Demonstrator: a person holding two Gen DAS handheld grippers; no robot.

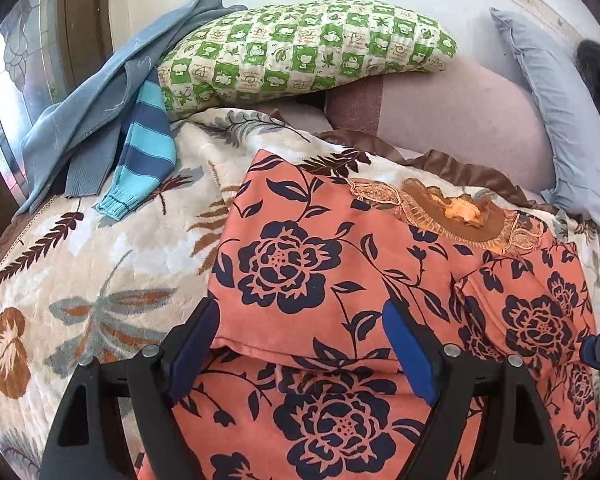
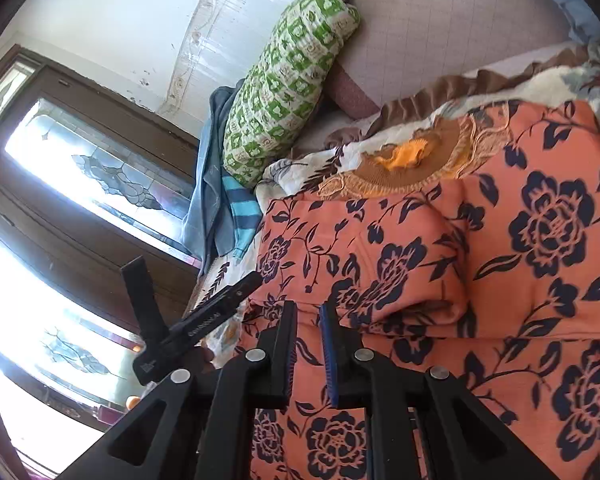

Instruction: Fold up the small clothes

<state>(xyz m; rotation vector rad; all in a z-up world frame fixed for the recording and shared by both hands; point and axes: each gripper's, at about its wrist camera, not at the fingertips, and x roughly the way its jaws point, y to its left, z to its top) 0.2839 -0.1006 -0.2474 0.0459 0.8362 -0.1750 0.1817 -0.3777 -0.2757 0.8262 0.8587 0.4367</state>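
Note:
An orange garment with dark navy flowers (image 1: 340, 280) lies on the bed, partly folded, with a brown lace-trimmed collar (image 1: 452, 212) at its far end. It also fills the right wrist view (image 2: 500, 280). My left gripper (image 1: 300, 316) is open, its blue pads wide apart over a folded edge of the garment. My right gripper (image 2: 309, 312) has its jaws a narrow gap apart above a fold of the garment; no cloth is clearly pinched between them. The left gripper also shows in the right wrist view (image 2: 204, 316).
A floral blanket (image 1: 100, 280) covers the bed. A blue sweater and a striped sleeve (image 1: 140, 144) lie at the far left. A green checked pillow (image 1: 300, 48), a pink bolster (image 1: 460, 120) and a grey pillow (image 1: 560, 128) lie behind. A window (image 2: 80, 168) is beside the bed.

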